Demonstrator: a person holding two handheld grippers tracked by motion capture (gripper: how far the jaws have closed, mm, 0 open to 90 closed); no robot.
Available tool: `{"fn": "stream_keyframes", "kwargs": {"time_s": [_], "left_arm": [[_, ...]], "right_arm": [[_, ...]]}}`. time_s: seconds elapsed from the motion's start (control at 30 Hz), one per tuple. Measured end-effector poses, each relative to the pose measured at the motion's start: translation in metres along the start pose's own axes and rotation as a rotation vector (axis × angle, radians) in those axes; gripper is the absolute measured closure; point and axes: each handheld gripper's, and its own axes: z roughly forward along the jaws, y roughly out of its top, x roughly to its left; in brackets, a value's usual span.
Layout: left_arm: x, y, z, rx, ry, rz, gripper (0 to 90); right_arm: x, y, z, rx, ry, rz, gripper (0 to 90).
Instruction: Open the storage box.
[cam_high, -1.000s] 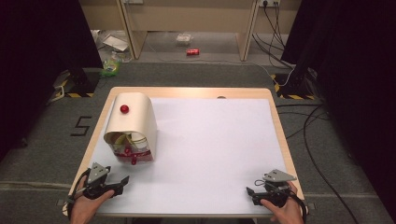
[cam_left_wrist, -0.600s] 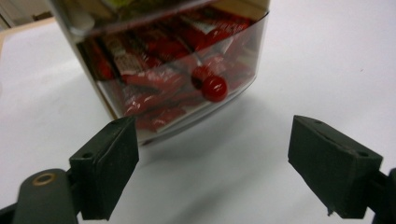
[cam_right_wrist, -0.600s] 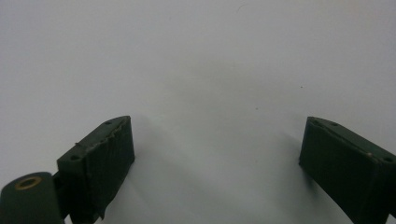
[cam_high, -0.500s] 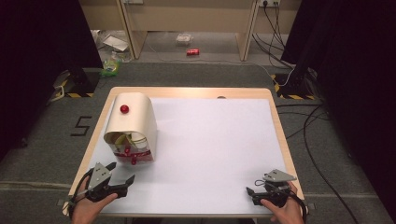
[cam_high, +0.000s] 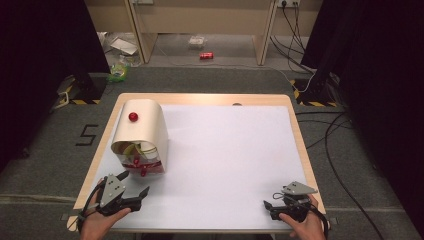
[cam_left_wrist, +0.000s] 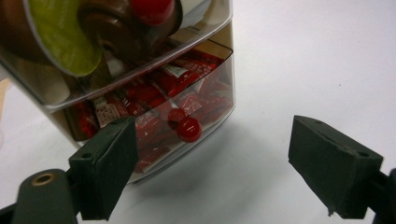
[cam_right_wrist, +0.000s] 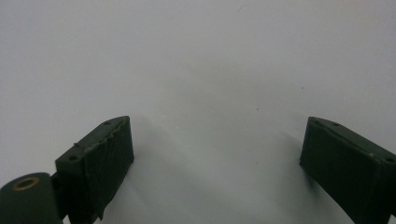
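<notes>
From above, the left tongs (cam_high: 142, 192) point toward the arched container (cam_high: 140, 135) at the surface's (cam_high: 225, 150) left side. Their own view shows jaws apart, framing the lower drawer's red knob (cam_left_wrist: 188, 129), likely to pull it. The right tongs (cam_right_wrist: 215, 168) idle, apart.

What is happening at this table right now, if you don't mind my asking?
A person holds a gripper in each hand. The left gripper, jaws open, points at the red knob on the clear lower drawer of a small beige cabinet, not yet touching it. The right gripper rests open over the white table.
</notes>
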Motion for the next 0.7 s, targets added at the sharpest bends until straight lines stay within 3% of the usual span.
{"fn": "stream_keyframes", "kwargs": {"time_s": [0.13, 0.3, 0.5, 0.7], "left_arm": [[-0.001, 0.002, 0.004, 0.006, 0.011, 0.039, 15.6], [-0.002, 0.007, 0.008, 0.010, 0.041, 0.123, 15.8], [-0.003, 0.006, 0.013, 0.034, 0.053, 0.165, 15.9], [-0.005, 0.005, 0.020, 0.057, 0.081, 0.239, 16.8]], "right_arm": [[0.000, 0.000, 0.000, 0.001, 0.002, 0.003, 9.6], [0.000, 0.000, 0.000, 0.000, 0.002, 0.003, 9.5], [0.000, 0.000, 0.000, 0.002, 0.003, 0.004, 9.3], [0.000, 0.000, 0.000, 0.004, 0.003, 0.002, 8.9]]}}
